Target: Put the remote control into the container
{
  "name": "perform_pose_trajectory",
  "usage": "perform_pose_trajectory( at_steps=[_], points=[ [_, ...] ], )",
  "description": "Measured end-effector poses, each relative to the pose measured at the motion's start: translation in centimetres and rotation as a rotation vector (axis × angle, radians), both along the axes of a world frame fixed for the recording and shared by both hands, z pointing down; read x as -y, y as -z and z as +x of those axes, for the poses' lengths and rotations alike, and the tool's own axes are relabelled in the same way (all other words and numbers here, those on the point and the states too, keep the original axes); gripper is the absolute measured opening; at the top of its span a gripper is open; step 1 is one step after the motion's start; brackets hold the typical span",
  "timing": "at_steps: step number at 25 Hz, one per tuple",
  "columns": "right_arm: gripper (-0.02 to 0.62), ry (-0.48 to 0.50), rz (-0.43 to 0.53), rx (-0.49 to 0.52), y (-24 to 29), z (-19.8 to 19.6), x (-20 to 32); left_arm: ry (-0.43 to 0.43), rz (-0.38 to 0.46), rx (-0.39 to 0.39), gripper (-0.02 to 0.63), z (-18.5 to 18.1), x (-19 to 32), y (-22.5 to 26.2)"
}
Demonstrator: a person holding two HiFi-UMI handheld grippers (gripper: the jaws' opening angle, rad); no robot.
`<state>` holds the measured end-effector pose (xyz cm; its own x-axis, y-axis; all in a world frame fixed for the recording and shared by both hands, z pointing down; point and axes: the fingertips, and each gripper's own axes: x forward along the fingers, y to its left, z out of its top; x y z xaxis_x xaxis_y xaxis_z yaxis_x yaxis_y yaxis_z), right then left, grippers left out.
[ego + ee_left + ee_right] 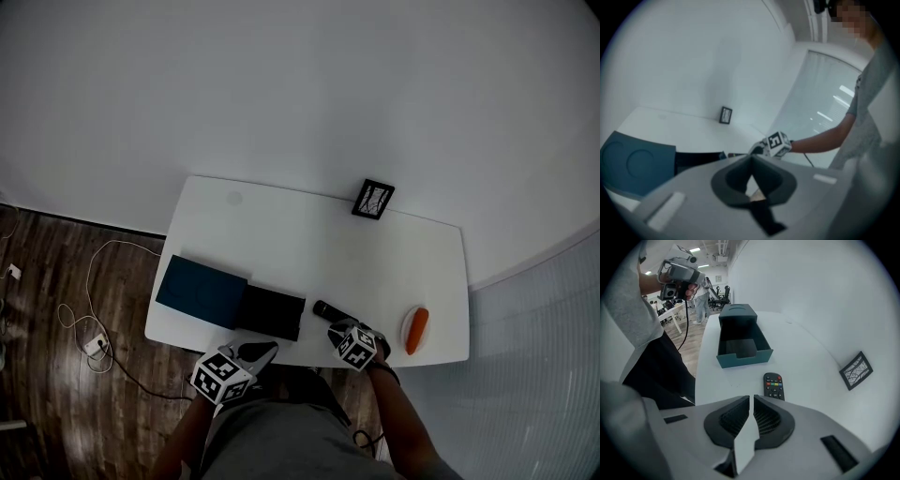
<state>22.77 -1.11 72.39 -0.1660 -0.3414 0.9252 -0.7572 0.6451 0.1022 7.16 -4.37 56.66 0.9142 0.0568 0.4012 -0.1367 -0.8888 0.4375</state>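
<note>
remote [774, 385] lies on the table [806, 366] at centre of the right gripper view, just past the right gripper [751, 397], jaws together, empty. open container [744, 357] sits above it. left gripper [751, 158] is closed too.

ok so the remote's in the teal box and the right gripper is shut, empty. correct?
No: the remote isn't in the teal box; it lies on the white table in front of the box, outside it. The right gripper view shows this. The right gripper is shut and empty, as you said.
</note>
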Motion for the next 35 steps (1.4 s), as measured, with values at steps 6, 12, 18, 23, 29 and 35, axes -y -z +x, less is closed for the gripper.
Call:
perform_pose_trajectory(
  at_steps=[6, 12, 18, 23, 29, 35],
  points=[
    [0.018, 0.027, 0.005, -0.019, 0.1, 1.2, 1.3, 0.022, -0.006, 0.0, 0.0, 0.6, 0.2, -0.4],
    [0.02, 0.023, 0.014, -0.03, 0.5, 2.1, 2.0, 0.024, -0.014, 0.003, 0.0, 1.0, 0.0, -0.4],
    [0.093, 0.026, 0.005, -0.03, 0.0, 2.8, 2.3, 0.032, -0.018, 0.012, 0.0, 1.2, 0.0, -0.7],
    [0.128, 0.021, -0.017, -0.019, -0.6, 3.1, 2.6, 0.045, -0.025, 0.019, 0.0, 1.1, 0.1, -1.0],
    [0.176, 0.012, -0.046, -0.011, -1.1, 3.6, 2.7, 0.051, -0.029, 0.027, 0.0, 1.1, 0.3, -1.1],
    [0.223, 0.003, -0.085, 0.009, -1.9, 3.8, 2.5, 0.052, -0.027, 0.02, 0.0, 1.4, 0.8, -1.0]
  ],
)
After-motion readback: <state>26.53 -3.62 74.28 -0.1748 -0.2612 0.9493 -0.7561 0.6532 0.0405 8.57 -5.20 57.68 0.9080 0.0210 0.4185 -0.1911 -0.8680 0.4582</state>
